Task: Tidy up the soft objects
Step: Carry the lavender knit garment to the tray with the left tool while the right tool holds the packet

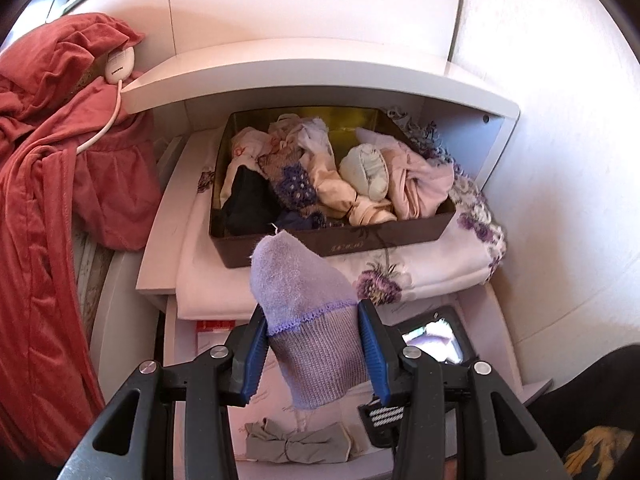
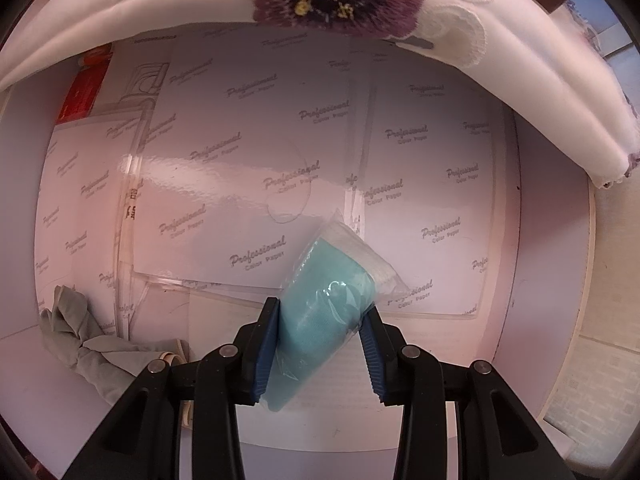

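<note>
a lilac sock [image 1: 310, 320] is being held by the left tool [image 1: 313, 350] before the sock-filled box [image 1: 348, 242]; a wrapped teal cloth [image 2: 324, 312] is being pinched by the right tool [image 2: 319, 346] above printed paper [image 2: 240, 160].

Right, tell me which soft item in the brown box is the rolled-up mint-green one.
It is the pale mint-green rolled bundle right of centre in the brown box, between the cream satin piece and the pink cloth. The rest are loose, not rolled.
</note>
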`<control>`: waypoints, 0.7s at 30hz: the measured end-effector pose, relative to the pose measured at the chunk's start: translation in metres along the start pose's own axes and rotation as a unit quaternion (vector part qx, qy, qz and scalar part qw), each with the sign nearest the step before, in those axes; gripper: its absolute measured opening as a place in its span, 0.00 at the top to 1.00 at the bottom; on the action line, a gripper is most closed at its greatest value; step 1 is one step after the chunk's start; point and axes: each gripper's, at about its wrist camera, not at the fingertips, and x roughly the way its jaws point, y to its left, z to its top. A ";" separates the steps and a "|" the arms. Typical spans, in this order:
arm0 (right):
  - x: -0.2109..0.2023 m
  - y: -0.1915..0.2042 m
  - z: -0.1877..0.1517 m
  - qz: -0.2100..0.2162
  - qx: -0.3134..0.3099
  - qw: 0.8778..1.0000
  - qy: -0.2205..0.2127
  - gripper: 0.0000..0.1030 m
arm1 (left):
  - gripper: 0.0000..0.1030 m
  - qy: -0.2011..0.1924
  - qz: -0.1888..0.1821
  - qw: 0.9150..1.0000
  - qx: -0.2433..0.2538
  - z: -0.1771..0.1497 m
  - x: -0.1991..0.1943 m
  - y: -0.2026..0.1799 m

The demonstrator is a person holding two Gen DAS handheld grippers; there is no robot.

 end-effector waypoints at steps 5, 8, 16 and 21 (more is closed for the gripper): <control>0.001 0.000 0.000 0.000 0.000 1.000 0.000 0.61 | 0.58 0.004 -0.036 0.998 -0.044 0.021 0.001 0.015; 0.000 -0.002 0.000 0.000 -0.001 1.000 0.000 0.61 | 0.58 0.003 -0.055 0.996 -0.074 0.036 0.002 0.024; -0.005 0.001 -0.002 -0.001 -0.006 1.000 -0.002 0.61 | 0.58 -0.014 -0.108 0.981 -0.159 0.079 0.017 0.044; -0.009 0.003 -0.003 0.002 -0.008 1.000 -0.004 0.61 | 0.58 -0.016 -0.135 0.974 -0.179 0.103 0.040 0.039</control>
